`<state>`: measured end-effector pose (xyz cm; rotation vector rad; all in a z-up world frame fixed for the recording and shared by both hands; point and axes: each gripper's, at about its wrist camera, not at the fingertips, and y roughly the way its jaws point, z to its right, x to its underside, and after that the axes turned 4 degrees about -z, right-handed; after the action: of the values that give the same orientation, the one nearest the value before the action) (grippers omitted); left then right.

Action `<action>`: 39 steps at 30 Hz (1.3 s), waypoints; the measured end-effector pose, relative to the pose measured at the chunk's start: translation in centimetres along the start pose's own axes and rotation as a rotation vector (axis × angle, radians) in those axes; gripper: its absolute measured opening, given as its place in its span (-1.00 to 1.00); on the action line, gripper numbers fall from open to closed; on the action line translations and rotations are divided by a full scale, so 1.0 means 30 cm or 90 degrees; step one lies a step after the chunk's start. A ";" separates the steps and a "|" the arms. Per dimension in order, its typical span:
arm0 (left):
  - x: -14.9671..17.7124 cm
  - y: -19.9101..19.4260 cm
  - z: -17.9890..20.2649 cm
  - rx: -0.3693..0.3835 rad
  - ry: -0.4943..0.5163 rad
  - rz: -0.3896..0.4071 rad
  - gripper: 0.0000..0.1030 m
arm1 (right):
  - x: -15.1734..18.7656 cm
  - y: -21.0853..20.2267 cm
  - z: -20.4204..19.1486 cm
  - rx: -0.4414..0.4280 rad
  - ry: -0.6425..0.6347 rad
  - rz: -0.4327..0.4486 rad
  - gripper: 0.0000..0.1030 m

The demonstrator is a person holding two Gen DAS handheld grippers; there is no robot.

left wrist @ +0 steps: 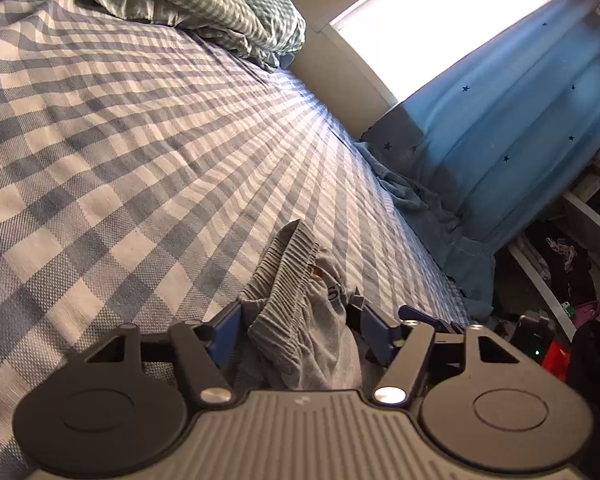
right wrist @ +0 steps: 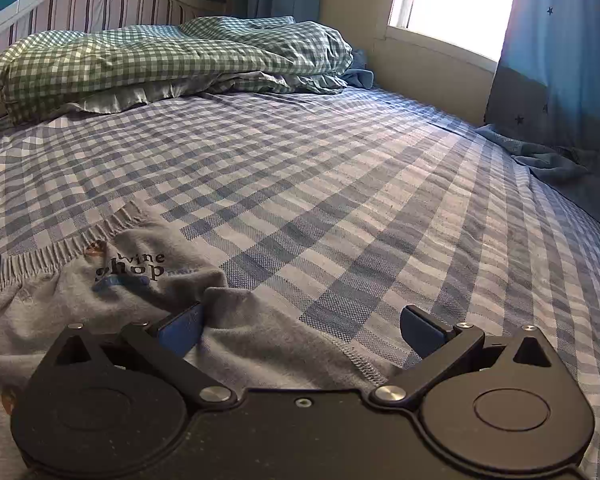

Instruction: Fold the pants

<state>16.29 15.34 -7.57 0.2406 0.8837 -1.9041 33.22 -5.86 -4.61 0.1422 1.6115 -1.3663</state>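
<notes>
Grey pants (right wrist: 112,312) with a ribbed waistband and a "wine shop" print lie on the blue checked bed (right wrist: 340,184), at the near left of the right wrist view. My right gripper (right wrist: 300,326) is open, its fingers spread wide over a hemmed edge of the pants; the left finger (right wrist: 180,330) touches a raised fold. In the left wrist view the bunched waistband of the pants (left wrist: 296,304) stands up between the blue fingers of my left gripper (left wrist: 300,332), which are apart and not pressing on it.
A green checked duvet (right wrist: 160,60) is heaped at the headboard (right wrist: 92,4). A blue star curtain (left wrist: 512,132) hangs by the window along the bed's far side. Shelves and clutter (left wrist: 560,272) stand past the bed edge.
</notes>
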 end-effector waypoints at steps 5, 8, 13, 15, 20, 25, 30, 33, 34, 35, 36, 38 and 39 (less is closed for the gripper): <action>0.020 -0.005 -0.016 -0.018 -0.015 0.019 0.02 | 0.001 -0.001 -0.001 0.005 -0.002 0.006 0.99; 0.022 -0.005 -0.007 -0.029 -0.022 0.023 0.04 | 0.001 -0.004 -0.004 0.011 -0.008 0.009 0.99; 0.031 0.016 0.017 -0.085 -0.018 0.047 -0.49 | -0.014 -0.020 -0.015 0.023 -0.022 0.008 0.99; 0.030 0.016 0.021 -0.092 -0.011 0.048 -0.55 | -0.031 -0.065 -0.029 0.044 -0.031 0.022 0.99; 0.028 0.009 0.038 -0.102 -0.002 0.052 -0.59 | 0.004 -0.251 -0.040 0.142 -0.049 0.054 0.99; 0.021 0.002 0.064 -0.114 0.044 0.054 -0.59 | 0.226 -0.461 -0.049 0.282 -0.008 0.035 0.99; 0.021 -0.003 0.095 -0.124 0.081 0.062 -0.62 | 0.398 -0.586 -0.113 0.313 0.044 0.074 0.99; 0.006 -0.018 0.127 -0.117 0.089 0.065 -0.62 | 0.439 -0.509 -0.137 0.320 0.012 0.021 0.99; -0.002 -0.029 0.147 -0.111 0.105 0.067 -0.62 | 0.449 -0.484 -0.149 0.329 0.001 0.012 0.99; -0.005 -0.037 0.170 -0.109 0.123 0.070 -0.62 | 0.455 -0.489 -0.154 0.335 0.003 0.028 0.99; -0.009 -0.044 0.197 -0.106 0.146 0.073 -0.63 | 0.457 -0.499 -0.158 0.337 0.007 0.039 0.99; -0.014 -0.055 0.260 -0.102 0.184 0.075 -0.63 | 0.457 -0.528 -0.157 0.334 0.017 0.060 0.99; -0.014 -0.060 0.289 -0.097 0.196 0.075 -0.64 | 0.460 -0.546 -0.152 0.335 0.024 0.072 0.99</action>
<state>16.74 10.27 -0.31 0.4925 1.1874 -1.7061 13.18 -14.62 -3.72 0.5652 1.2185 -1.6772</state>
